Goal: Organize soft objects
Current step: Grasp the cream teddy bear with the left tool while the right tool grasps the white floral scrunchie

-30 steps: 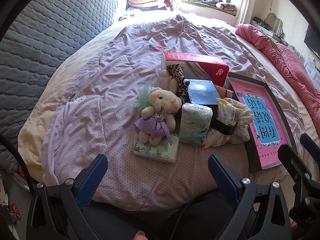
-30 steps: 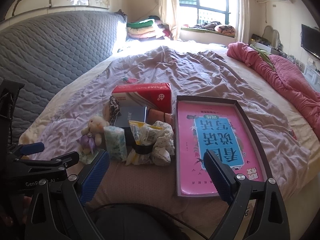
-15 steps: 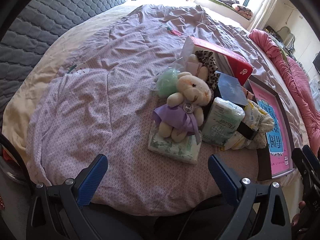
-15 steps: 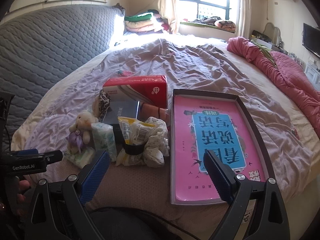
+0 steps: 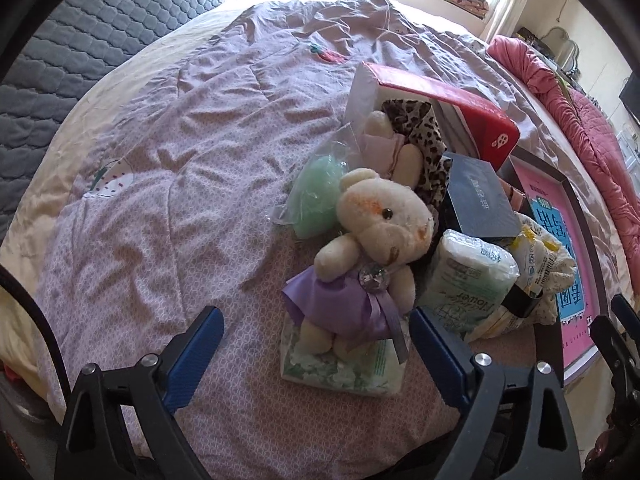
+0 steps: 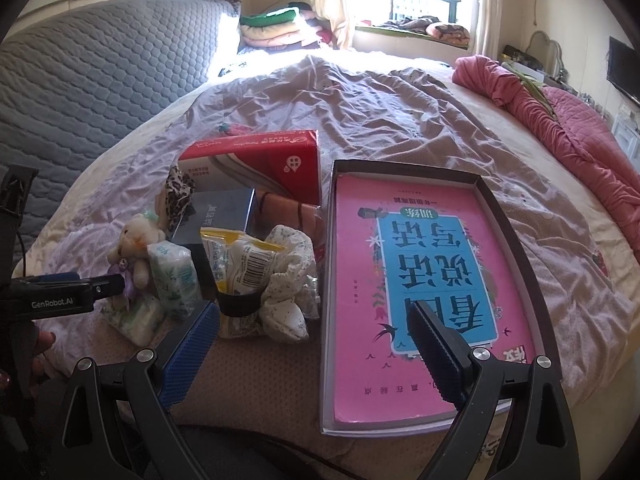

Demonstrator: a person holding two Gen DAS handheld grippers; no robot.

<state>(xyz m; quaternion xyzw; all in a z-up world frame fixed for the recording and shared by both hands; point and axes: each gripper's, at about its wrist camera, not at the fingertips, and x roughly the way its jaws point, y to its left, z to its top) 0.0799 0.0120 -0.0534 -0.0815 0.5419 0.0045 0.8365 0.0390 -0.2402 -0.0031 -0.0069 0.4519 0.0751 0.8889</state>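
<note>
Now the left gripper (image 5: 316, 354) is hanging with its jaws wide, just having narrowed a little, the plush bear (image 5: 368, 256) between them but untouched, sitting on a tissue pack (image 5: 340, 368) near the bed's (image 5: 160, 152) front edge. Rightward, the right gripper (image 6: 312, 354) is gaping empty beside the pink-book tray (image 6: 520, 240).
</note>
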